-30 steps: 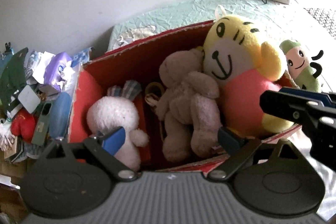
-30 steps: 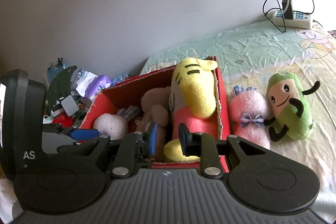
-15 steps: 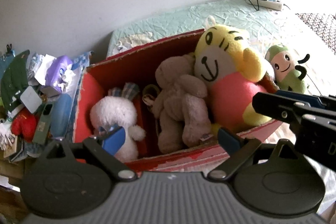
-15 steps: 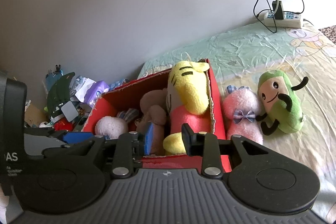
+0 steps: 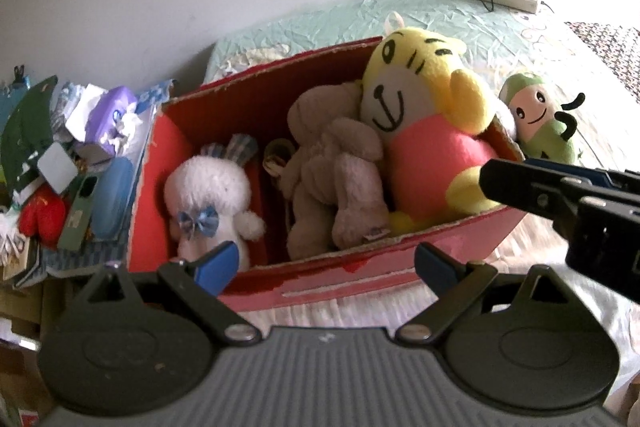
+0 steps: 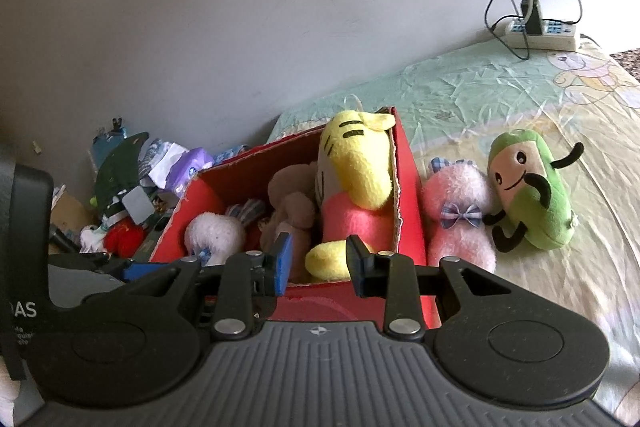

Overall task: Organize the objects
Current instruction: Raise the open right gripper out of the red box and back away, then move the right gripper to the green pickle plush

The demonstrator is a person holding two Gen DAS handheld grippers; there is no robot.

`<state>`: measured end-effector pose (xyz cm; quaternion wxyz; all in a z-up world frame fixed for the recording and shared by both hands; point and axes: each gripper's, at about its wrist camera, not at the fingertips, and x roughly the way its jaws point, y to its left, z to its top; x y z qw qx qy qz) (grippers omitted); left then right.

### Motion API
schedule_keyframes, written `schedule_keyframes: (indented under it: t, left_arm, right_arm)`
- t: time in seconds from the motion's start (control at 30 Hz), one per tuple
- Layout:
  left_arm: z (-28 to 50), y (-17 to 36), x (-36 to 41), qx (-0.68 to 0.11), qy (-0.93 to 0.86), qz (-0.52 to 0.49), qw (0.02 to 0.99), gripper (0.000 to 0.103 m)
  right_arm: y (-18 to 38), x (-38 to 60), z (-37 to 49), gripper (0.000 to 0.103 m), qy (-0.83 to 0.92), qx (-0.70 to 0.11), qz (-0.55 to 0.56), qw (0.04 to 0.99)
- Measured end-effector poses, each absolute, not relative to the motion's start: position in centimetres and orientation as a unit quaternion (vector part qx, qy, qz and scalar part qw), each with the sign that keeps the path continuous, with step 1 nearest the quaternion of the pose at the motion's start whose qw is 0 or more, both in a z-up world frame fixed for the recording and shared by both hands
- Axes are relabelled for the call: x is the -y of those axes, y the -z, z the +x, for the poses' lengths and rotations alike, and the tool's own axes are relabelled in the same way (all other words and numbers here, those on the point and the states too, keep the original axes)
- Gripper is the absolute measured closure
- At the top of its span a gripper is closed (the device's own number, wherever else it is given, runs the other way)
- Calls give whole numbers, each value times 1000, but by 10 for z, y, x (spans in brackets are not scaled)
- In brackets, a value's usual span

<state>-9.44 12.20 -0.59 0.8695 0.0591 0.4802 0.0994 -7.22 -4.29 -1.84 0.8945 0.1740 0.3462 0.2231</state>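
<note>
A red cardboard box (image 5: pixel 360 267) sits on the bed and holds a white bunny plush (image 5: pixel 208 195), a beige teddy (image 5: pixel 332 167) and a yellow tiger plush (image 5: pixel 420 115). Outside its right wall lie a pink plush with a blue bow (image 6: pixel 460 223) and a green smiling plush (image 6: pixel 528 195). My left gripper (image 5: pixel 326 263) stands wide open in front of the box's near wall, holding nothing. My right gripper (image 6: pixel 320 263) is open with a narrower gap, empty, near the box's front right corner; it also shows from the side (image 5: pixel 504 167) by the tiger's foot.
A pile of clutter (image 5: pixel 60 163) with tissue packs and a red item lies left of the box. A power strip (image 6: pixel 540 31) with tangled cables rests at the far edge of the green bedsheet (image 6: pixel 480 87), against the wall.
Both grippers have drawn back from the box, so more of its front wall shows. The right gripper's fingers have spread slightly. The toys have not moved.
</note>
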Motion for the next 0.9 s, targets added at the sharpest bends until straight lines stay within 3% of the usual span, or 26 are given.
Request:
schedule_keyframes:
  t: [0.9]
  left_arm:
    - [-77, 44, -36, -541, -167, -3, 824, 9]
  right_arm:
    - [39, 118, -31, 71, -315, -417, 121, 844]
